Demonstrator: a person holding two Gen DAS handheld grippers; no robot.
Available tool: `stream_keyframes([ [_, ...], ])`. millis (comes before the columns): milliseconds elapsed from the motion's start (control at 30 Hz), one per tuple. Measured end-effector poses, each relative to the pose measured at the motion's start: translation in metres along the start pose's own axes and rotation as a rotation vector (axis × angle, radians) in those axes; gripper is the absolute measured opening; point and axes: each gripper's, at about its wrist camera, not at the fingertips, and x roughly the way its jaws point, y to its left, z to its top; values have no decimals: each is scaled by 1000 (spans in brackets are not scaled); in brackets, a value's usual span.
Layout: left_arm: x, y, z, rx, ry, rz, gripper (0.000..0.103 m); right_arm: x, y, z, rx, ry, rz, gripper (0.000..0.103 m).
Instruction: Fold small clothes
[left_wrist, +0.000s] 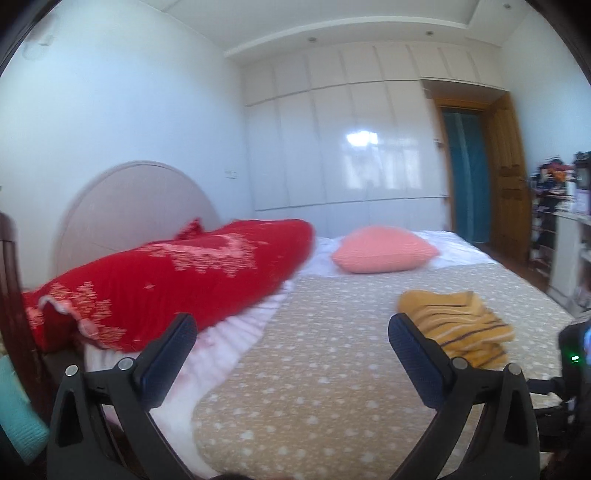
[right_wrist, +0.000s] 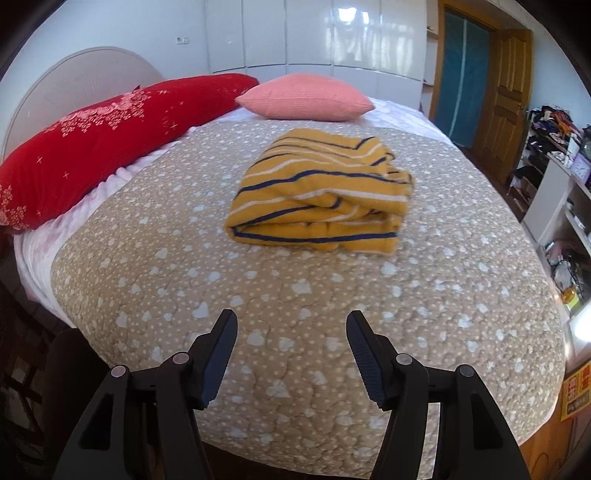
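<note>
At the far left of the bed, a long red pillow (right_wrist: 110, 136) with a pale floral pattern lies along the rounded headboard (right_wrist: 74, 79), over a strip of pink-white sheet (right_wrist: 40, 251). Next to its end, a salmon-pink cushion (right_wrist: 306, 96) rests at the head of the bed. The beige quilt (right_wrist: 295, 314), dotted with white hearts, covers most of the mattress. On it, near the middle and just in front of the cushion, lies the mustard-yellow striped garment (right_wrist: 317, 199), folded into a loose bundle with navy and white stripes. The left gripper (left_wrist: 291, 336) hovers above the quilt with its jaws spread wide and nothing between them; the garment lies beyond its right-hand finger. The right gripper (right_wrist: 291, 332) is likewise wide open and empty, apart from the garment. At the far right stand a wooden door (right_wrist: 506, 92) and cluttered shelves (right_wrist: 554, 166).
</note>
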Motion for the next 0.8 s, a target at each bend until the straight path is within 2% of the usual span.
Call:
stream_keyframes([
  [100, 10, -10, 9, -42, 75, -120, 103, -8, -6, -1, -14, -46, -69, 68],
  [200, 28, -19, 9, -76, 182, -175, 103, -14, -11, -2, -30, -75, -103, 71],
  [267, 40, -32, 3, -47, 258, -156, 103, -17, -15, -4, -31, -84, -108, 72],
  [367, 48, -49, -8, 15, 310, -123, 103, -20, -21, -7, -23, -87, -119, 73],
  [567, 50, -72, -30, 108, 365, -87, 103, -16, -34, -12, 32, -66, -112, 74],
  [800, 57, -73, -42, 128, 425, -88, 103, -12, -25, -12, 17, -55, -97, 75],
])
